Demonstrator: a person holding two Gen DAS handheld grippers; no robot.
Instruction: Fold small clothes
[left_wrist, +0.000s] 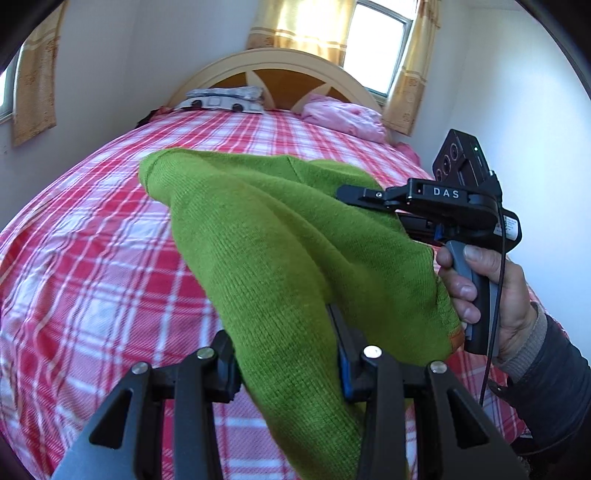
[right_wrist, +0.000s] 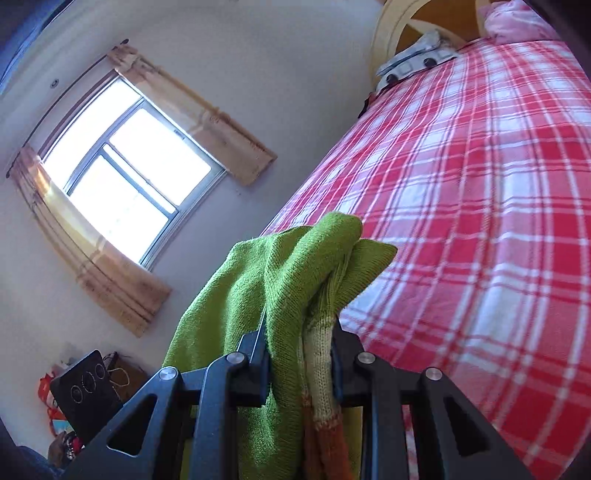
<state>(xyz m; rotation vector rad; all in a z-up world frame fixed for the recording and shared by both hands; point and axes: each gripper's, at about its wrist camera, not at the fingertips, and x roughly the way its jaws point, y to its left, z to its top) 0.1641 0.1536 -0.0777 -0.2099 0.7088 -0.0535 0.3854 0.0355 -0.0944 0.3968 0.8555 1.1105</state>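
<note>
A green knitted garment (left_wrist: 280, 236) with a pale and orange striped hem hangs lifted above the red plaid bed (left_wrist: 96, 229). My left gripper (left_wrist: 288, 354) is shut on one part of it, low in the left wrist view. My right gripper (left_wrist: 351, 194) is shut on the garment's other side, held by a hand at the right. In the right wrist view, the right gripper (right_wrist: 301, 350) clamps bunched green fabric (right_wrist: 295, 273) and the striped hem (right_wrist: 321, 373). The fabric hides the fingertips.
A pink pillow (left_wrist: 343, 114) and a folded grey patterned cloth (left_wrist: 225, 98) lie by the wooden headboard (left_wrist: 280, 66). Curtained windows are behind the bed (left_wrist: 376, 40) and on the side wall (right_wrist: 122, 177). Bags (right_wrist: 55, 406) sit on the floor under the side window.
</note>
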